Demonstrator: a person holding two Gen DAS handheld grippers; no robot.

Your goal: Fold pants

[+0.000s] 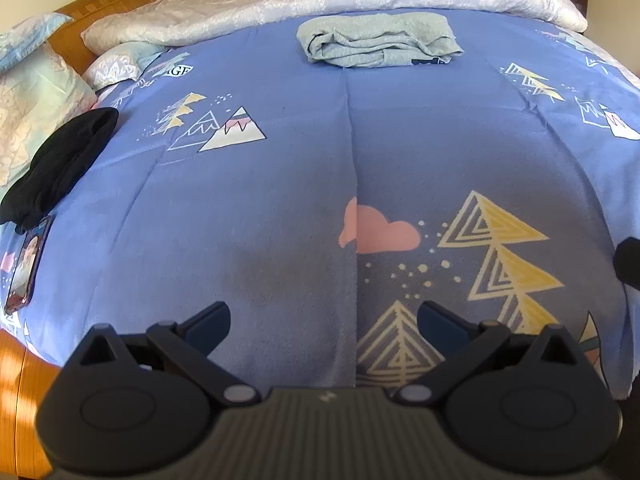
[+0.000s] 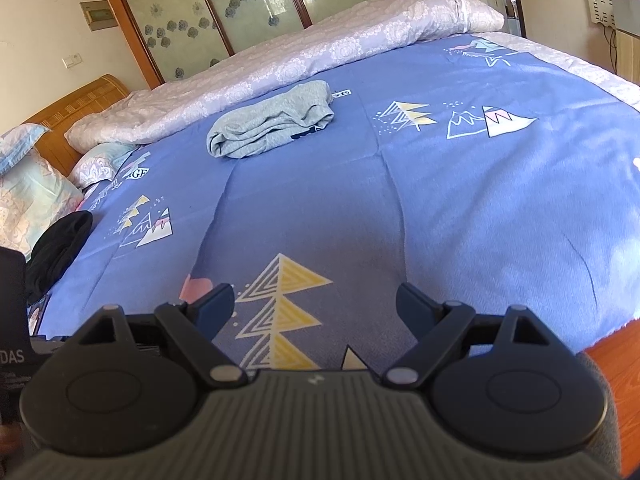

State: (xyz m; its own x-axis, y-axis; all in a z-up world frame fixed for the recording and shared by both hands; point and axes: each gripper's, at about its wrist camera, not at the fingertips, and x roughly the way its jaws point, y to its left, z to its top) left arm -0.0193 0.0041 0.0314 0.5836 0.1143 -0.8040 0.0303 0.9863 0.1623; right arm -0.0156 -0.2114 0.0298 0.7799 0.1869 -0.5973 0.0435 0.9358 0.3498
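Grey pants [image 1: 378,42] lie folded in a thick bundle at the far side of the blue patterned bed cover [image 1: 280,184]; they also show in the right wrist view [image 2: 272,126]. My left gripper [image 1: 324,324] is open and empty, low over the near edge of the bed, far from the pants. My right gripper [image 2: 316,304] is open and empty too, also near the front edge of the bed cover [image 2: 460,200].
A black garment [image 1: 60,164] lies at the left side of the bed, also in the right wrist view [image 2: 56,252]. A phone [image 1: 28,264] lies below it. Pillows [image 1: 32,100] and a rolled pale quilt [image 1: 320,0] line the left and far sides. The wooden bed frame [image 1: 24,392] shows at lower left.
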